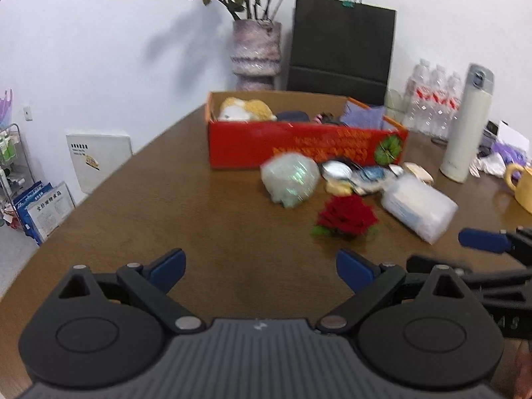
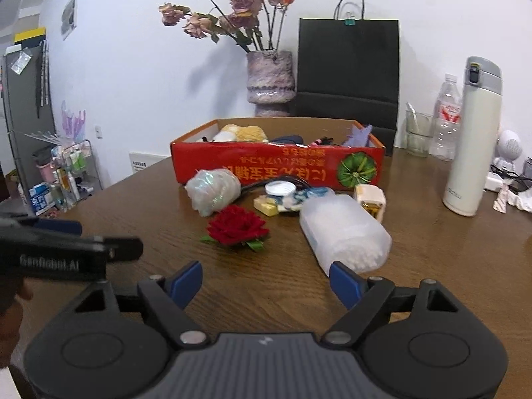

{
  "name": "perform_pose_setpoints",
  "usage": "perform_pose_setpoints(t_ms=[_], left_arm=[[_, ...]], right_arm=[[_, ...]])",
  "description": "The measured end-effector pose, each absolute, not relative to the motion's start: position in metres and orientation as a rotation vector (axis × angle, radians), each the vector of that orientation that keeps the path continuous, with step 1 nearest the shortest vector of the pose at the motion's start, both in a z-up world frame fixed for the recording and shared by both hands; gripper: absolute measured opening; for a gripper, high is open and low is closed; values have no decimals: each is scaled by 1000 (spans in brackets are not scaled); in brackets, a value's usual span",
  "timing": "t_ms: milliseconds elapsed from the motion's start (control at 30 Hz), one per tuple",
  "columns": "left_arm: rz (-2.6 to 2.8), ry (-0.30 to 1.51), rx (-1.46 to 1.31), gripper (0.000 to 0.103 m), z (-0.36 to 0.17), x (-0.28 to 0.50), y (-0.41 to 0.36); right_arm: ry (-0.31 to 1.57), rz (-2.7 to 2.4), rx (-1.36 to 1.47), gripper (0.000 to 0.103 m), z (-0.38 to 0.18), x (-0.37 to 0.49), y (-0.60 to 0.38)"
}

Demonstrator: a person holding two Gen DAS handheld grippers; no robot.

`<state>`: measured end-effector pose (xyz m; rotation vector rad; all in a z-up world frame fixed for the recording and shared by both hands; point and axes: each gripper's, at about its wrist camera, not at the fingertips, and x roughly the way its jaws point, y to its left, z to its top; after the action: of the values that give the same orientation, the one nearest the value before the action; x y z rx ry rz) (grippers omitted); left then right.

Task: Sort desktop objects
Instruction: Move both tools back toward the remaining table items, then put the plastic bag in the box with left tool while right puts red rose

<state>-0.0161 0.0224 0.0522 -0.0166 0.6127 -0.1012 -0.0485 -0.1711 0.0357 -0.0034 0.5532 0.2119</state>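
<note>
A red cardboard box (image 2: 276,166) (image 1: 299,146) stands at the far middle of the brown table and holds a yellow-white plush toy (image 2: 241,134) and other items. In front of it lie a crumpled shiny bag (image 2: 212,191) (image 1: 289,179), a red fabric rose (image 2: 236,227) (image 1: 347,216), a clear tub of cotton swabs (image 2: 344,232) (image 1: 419,206), a white round lid (image 2: 280,188) and small bits. My right gripper (image 2: 266,282) is open above bare wood, short of the rose and the tub. My left gripper (image 1: 261,267) is open too, with nothing between its fingers.
A vase of dried roses (image 2: 270,83), a black paper bag (image 2: 347,73), a white thermos (image 2: 472,139), water bottles (image 1: 432,99) and a yellow mug (image 1: 522,186) stand at the back and right. The other gripper shows at the left edge (image 2: 56,249) of the right wrist view.
</note>
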Motion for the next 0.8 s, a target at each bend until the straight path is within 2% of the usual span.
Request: perform_pose_setpoints(t_ms=[200, 300, 400, 467, 533, 567, 633, 700, 733, 767, 800], left_arm=[[-66, 573, -42, 99, 65, 23, 43], [-98, 564, -36, 99, 71, 48, 44], [-179, 566, 1, 99, 72, 75, 33], [-222, 582, 9, 99, 68, 95, 24], [-256, 610, 14, 94, 60, 111, 12], [-274, 620, 26, 88, 56, 116, 7], [-275, 627, 43, 70, 50, 123, -3], [-287, 655, 54, 47, 43, 125, -11], [-287, 649, 56, 43, 42, 122, -11], [-290, 636, 60, 35, 43, 118, -12], [-293, 628, 57, 22, 44, 113, -12]], right_arm=[[576, 276, -73, 82, 31, -8, -142], [625, 296, -86, 77, 25, 21, -128], [676, 295, -61, 62, 17, 45, -124], [688, 297, -37, 44, 14, 53, -125], [684, 299, -18, 43, 12, 53, -130], [683, 294, -14, 40, 12, 52, -132], [677, 285, -7, 38, 15, 48, -138], [657, 280, 1, 35, 19, 41, -145], [648, 275, 3, 29, 22, 39, -148], [636, 270, 5, 29, 24, 37, -151], [619, 264, 11, 29, 28, 34, -155]])
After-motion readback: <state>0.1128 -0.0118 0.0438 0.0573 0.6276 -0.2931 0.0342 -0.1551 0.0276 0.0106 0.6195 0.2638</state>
